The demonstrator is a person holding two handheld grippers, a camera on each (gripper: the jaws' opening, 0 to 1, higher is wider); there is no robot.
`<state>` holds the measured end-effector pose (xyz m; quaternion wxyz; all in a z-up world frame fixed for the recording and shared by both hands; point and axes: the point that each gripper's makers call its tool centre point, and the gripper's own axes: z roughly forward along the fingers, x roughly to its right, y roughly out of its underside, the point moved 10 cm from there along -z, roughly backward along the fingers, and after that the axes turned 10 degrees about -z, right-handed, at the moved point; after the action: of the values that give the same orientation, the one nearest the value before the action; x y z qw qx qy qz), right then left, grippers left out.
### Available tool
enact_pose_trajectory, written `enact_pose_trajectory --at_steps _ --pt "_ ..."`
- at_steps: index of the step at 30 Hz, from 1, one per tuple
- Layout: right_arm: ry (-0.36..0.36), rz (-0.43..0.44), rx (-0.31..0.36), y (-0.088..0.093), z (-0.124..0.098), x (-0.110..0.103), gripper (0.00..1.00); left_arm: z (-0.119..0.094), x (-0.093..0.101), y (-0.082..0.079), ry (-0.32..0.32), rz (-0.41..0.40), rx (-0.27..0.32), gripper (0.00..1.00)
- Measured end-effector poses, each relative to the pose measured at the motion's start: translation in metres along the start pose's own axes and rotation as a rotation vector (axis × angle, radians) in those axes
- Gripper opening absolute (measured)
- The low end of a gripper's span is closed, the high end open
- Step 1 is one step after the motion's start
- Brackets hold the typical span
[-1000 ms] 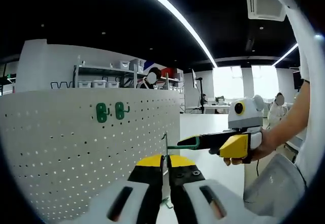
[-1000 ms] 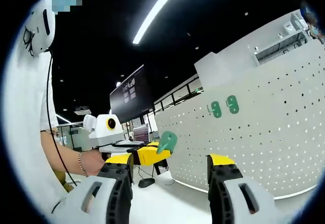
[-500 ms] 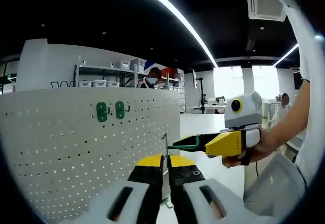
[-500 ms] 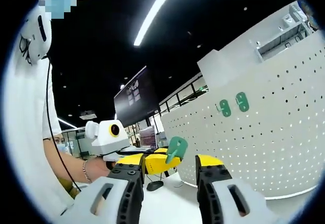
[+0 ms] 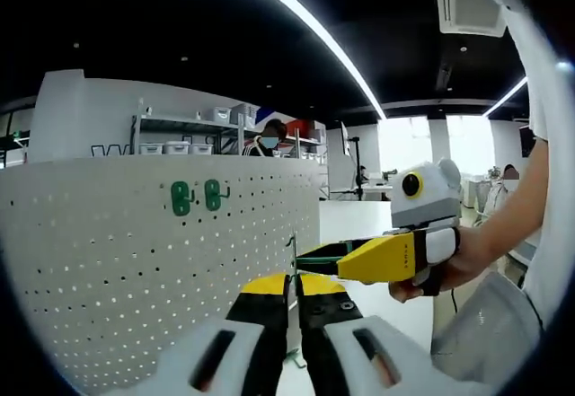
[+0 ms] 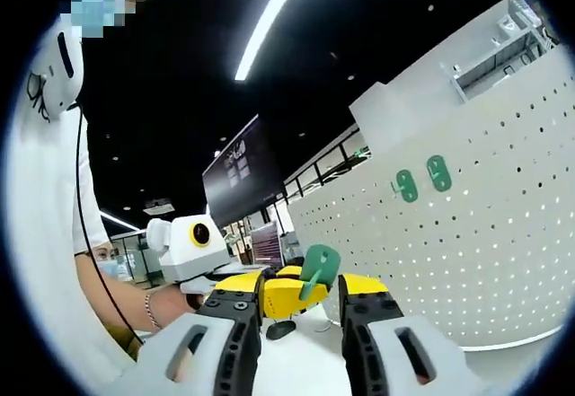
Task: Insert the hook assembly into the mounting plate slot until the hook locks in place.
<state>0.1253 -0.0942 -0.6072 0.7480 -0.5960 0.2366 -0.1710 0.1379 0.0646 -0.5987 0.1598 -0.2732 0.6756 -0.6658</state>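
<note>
My left gripper (image 5: 292,293) has its jaws pressed together on the thin stem of the green hook assembly (image 5: 293,257), which stands up from the yellow tips. In the right gripper view the same hook (image 6: 318,264) shows its green plate, held up by the left gripper (image 6: 301,290) coming in from the left, with a person's hand (image 6: 171,304) behind it. My right gripper (image 6: 301,288) sits with its jaws on either side of that plate, narrowly parted; I cannot tell whether they touch it. In the left gripper view the right gripper (image 5: 310,259) reaches in from the right at the hook. Beyond stands the white pegboard mounting plate (image 5: 135,261), apart from the hook, and two green hooks (image 5: 196,197) hang side by side near its top edge.
</note>
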Motion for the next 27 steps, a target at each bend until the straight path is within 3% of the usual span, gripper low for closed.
enact_pose_trajectory --at_steps 6,27 --pt "0.025 0.047 0.003 0.0011 0.0003 0.0031 0.22 -0.0006 0.0 -0.0003 -0.004 -0.004 0.005 0.03" --pt "0.103 0.046 -0.043 0.0025 0.0016 0.0039 0.13 -0.0006 0.0044 0.0019 -0.048 0.033 -0.012 0.03"
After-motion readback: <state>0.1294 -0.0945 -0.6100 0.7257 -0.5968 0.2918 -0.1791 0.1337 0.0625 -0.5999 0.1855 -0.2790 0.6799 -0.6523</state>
